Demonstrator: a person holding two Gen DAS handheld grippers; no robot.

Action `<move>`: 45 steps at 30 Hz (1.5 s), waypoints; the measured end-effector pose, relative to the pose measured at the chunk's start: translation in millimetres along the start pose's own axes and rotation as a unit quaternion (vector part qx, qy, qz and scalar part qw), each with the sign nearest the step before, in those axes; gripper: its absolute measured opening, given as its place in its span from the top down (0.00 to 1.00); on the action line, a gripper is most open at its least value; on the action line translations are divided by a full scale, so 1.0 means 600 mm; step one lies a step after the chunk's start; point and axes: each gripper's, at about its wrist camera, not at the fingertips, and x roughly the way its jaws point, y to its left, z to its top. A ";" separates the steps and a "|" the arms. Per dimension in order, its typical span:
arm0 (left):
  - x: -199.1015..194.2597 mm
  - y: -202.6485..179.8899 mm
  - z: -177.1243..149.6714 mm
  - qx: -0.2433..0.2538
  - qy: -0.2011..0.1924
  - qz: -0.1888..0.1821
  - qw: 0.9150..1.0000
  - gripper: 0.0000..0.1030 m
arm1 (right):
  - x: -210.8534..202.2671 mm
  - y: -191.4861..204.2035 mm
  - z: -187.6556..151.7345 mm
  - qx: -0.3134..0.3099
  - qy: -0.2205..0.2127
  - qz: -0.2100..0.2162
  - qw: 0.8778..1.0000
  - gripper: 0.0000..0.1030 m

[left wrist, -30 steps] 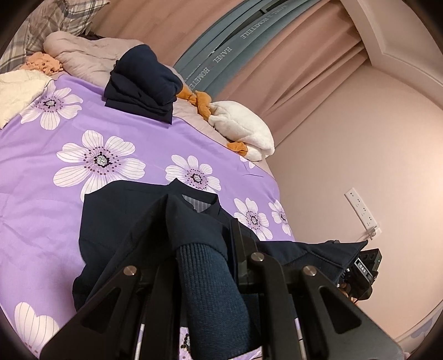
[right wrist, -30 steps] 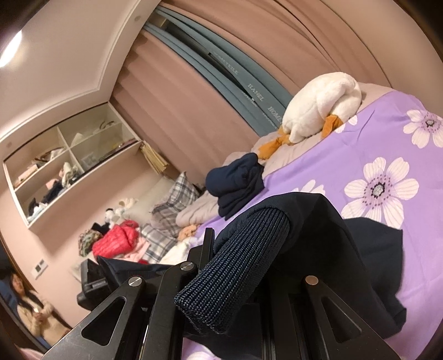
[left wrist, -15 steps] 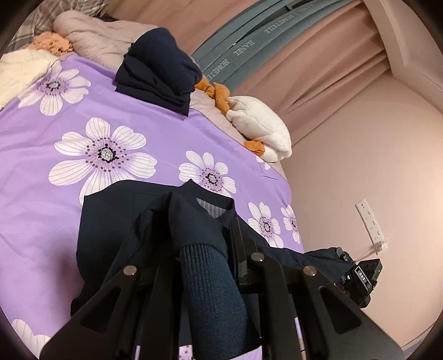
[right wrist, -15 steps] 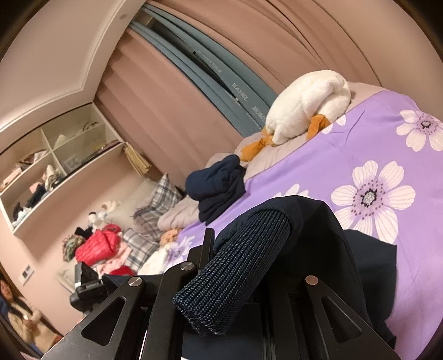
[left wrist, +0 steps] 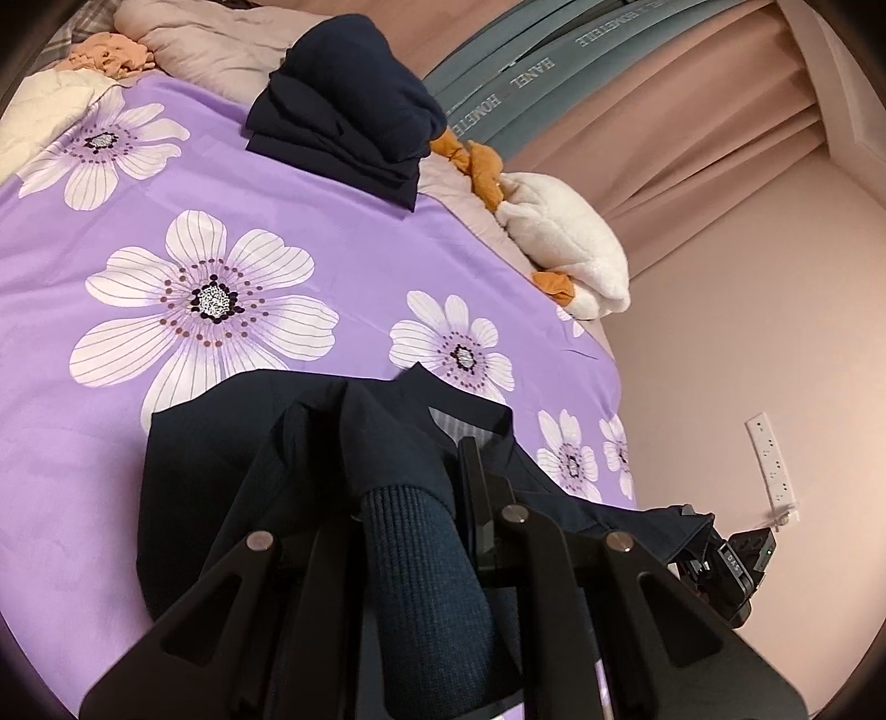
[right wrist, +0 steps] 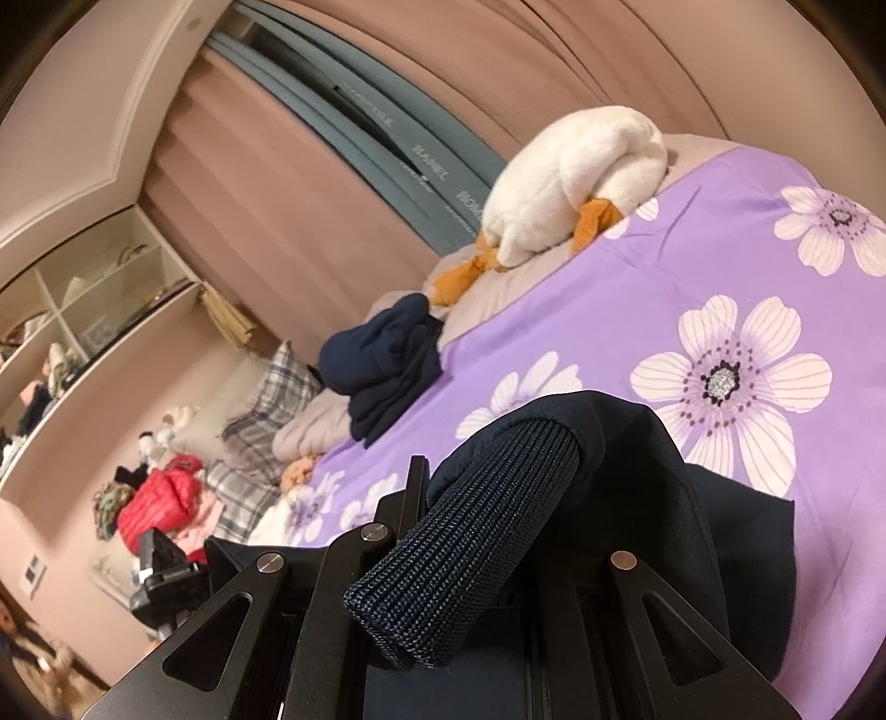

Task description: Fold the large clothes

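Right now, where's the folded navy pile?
The folded navy pile sits at the far edge of the purple floral bedspread, top centre in the left wrist view, between the beige blanket and the white plush duck.

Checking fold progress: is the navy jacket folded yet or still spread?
Partly folded: jacket body lies on the bed, both ribbed cuffs pinched and lifted.
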 end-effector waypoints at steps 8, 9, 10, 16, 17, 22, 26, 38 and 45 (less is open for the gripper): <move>0.071 0.029 0.014 -0.008 0.031 0.043 0.999 0.88 | 0.051 -0.044 0.000 0.029 0.025 -0.034 0.999 0.87; 0.079 0.033 0.013 -0.009 0.035 0.048 0.998 0.88 | 0.059 -0.050 -0.003 0.032 0.032 -0.040 0.998 0.87; 0.090 0.040 0.011 -0.009 0.040 0.055 0.998 0.88 | 0.066 -0.056 -0.005 0.034 0.036 -0.045 0.998 0.87; 0.139 0.077 0.005 -0.028 0.061 0.078 0.995 0.88 | 0.102 -0.094 -0.026 0.048 0.068 -0.081 0.993 0.87; 0.143 0.080 0.007 -0.030 0.064 0.080 0.994 0.88 | 0.105 -0.097 -0.027 0.050 0.071 -0.085 0.993 0.87; 0.161 0.090 0.027 -0.045 0.067 0.086 0.993 0.88 | 0.123 -0.104 -0.016 0.047 0.078 -0.094 0.991 0.87; 0.180 0.096 0.044 -0.054 0.068 0.096 0.992 0.88 | 0.143 -0.104 -0.003 0.040 0.079 -0.100 0.991 0.87; 0.231 0.124 0.084 -0.086 0.085 0.114 0.986 0.85 | 0.197 -0.147 0.019 0.081 0.096 -0.121 0.985 0.87; 0.247 0.139 0.086 -0.098 0.097 0.125 0.983 0.85 | 0.209 -0.172 0.012 0.108 0.117 -0.132 0.978 0.87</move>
